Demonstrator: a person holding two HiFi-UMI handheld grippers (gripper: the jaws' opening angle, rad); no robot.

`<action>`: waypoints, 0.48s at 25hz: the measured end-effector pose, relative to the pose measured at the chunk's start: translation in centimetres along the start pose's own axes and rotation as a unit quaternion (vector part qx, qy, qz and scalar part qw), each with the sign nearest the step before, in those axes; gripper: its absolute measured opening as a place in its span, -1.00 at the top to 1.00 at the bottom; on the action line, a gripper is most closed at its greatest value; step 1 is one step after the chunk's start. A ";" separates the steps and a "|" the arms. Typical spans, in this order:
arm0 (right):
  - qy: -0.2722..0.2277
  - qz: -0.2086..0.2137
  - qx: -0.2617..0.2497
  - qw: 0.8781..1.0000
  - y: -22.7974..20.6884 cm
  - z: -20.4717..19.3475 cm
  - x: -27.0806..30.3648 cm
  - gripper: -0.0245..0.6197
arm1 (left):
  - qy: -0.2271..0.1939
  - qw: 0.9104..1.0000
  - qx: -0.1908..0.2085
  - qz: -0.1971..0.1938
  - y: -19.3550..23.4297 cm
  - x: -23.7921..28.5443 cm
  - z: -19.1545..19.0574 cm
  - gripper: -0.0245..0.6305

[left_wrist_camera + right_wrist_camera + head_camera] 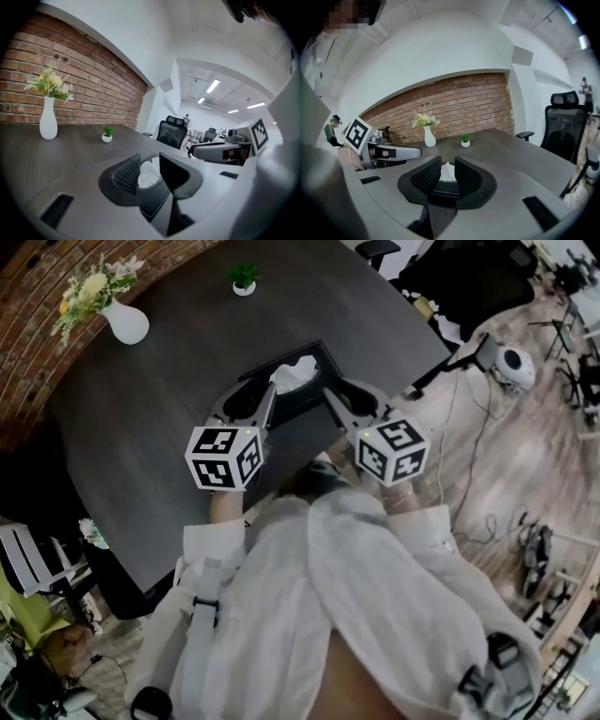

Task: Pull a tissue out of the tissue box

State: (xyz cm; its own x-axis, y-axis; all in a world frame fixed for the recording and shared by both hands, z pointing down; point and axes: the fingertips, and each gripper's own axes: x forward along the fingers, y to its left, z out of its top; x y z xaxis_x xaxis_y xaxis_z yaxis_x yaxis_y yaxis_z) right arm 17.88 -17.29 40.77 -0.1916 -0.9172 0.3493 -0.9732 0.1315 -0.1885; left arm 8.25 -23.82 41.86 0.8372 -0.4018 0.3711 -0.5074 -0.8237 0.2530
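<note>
Both grippers hover low over the dark counter (159, 409), one at each near corner of the black tissue box (302, 401). The box sits mid-counter, and a white tissue (293, 374) pokes up out of its top opening, crumpled and upright. The left gripper (268, 397) sits at the box's left side with its jaws released. There is a clear gap between the ribbed pads and nothing is pinched (the tissue shows through that gap, just ahead, above the stitched edge of the box). The right gripper (330, 397) mirrors it on the other side: jaws parted too, empty, the tissue framed between them but untouched. Down below, the person's white shirt (375, 596) fills the near part of the head view. Farther back on the counter stand a white vase (127, 322) of flowers and a small potted plant (244, 279), both well apart from the box. A black office chair (562, 126) stands past the counter's edge.
</note>
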 end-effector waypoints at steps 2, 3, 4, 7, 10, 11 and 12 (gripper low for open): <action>0.009 0.039 -0.013 0.999 -0.4 0.9 1.3 0.69 | 0.002 1.000 -0.007 0.021 0.8 0.7 0.4 0.59; 0.011 0.055 -0.021 0.998 -0.6 1.3 2.0 0.69 | 0.001 0.999 -0.011 0.034 1.2 1.0 0.6 0.59; 0.012 0.068 -0.027 0.997 -0.9 1.7 2.5 0.69 | -0.001 0.999 -0.015 0.047 1.5 1.2 0.9 0.59; 0.014 0.103 -0.039 0.994 -1.9 2.6 3.9 0.69 | -0.011 0.996 -0.023 0.084 2.1 1.6 1.6 0.59; 0.019 0.137 -0.051 0.989 -2.6 3.3 5.2 0.69 | -0.020 0.992 -0.034 0.120 2.7 1.8 2.1 0.59; 0.020 0.147 -0.055 0.987 -2.8 3.5 5.7 0.69 | -0.022 0.990 -0.038 0.131 2.9 1.8 2.1 0.59; 0.022 0.157 -0.059 0.986 -2.9 3.7 6.1 0.69 | -0.024 0.989 -0.042 0.142 3.1 1.7 2.2 0.59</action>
State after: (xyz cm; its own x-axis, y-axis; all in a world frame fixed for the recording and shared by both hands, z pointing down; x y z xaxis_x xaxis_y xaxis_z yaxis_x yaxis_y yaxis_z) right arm 20.02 -24.65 40.09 -0.4886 -0.8073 0.3309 -0.8725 0.4514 -0.1868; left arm 8.55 -27.93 41.33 0.6670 -0.6317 0.3952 -0.7362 -0.6405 0.2187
